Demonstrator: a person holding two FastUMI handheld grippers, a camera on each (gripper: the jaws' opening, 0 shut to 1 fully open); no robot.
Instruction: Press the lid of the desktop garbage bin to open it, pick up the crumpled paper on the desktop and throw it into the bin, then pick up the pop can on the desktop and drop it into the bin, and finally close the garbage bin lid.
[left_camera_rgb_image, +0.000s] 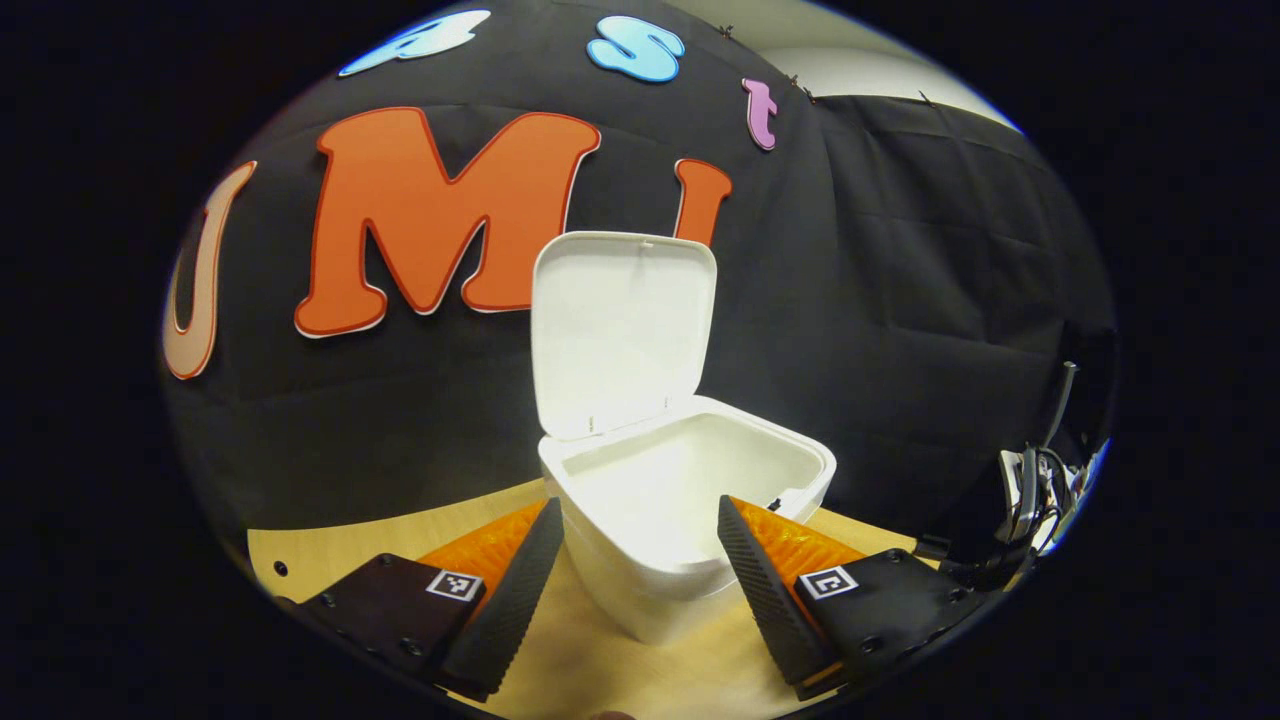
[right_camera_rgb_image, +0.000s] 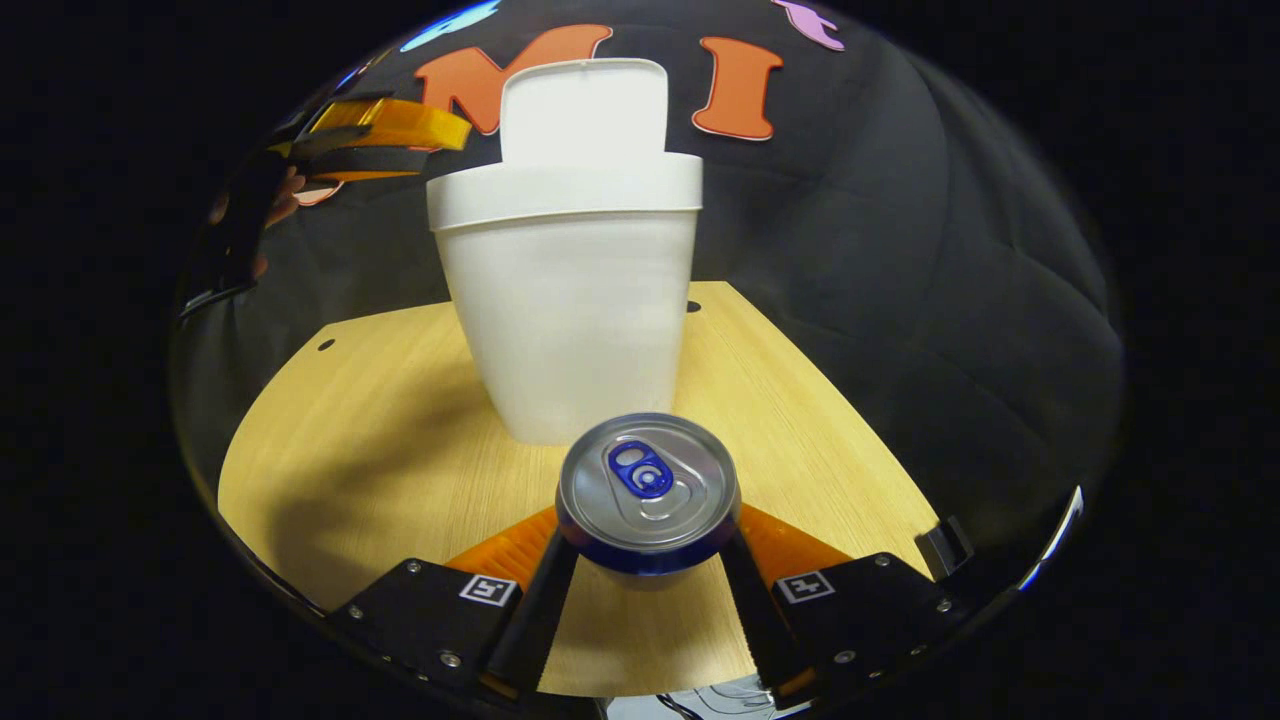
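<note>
The pale wooden surface (right_camera_rgb_image: 400, 420) carries the white plastic desktop bin (right_camera_rgb_image: 570, 320), whose hinged lid (left_camera_rgb_image: 622, 330) stands upright and open. In the left gripper view the bin's inside looks plain white; whether crumpled paper lies in it I cannot tell. The right gripper (right_camera_rgb_image: 648, 580) has its fingers clamped on the silver-topped, blue-sided pop can (right_camera_rgb_image: 648, 490), which stands upright just in front of the bin. The left gripper (left_camera_rgb_image: 640, 560) hovers by the bin's rim, fingers apart and holding nothing. The step in hand looks like the can's. Next, it likely needs raising above the rim and releasing inside, before the lid is closed.
</note>
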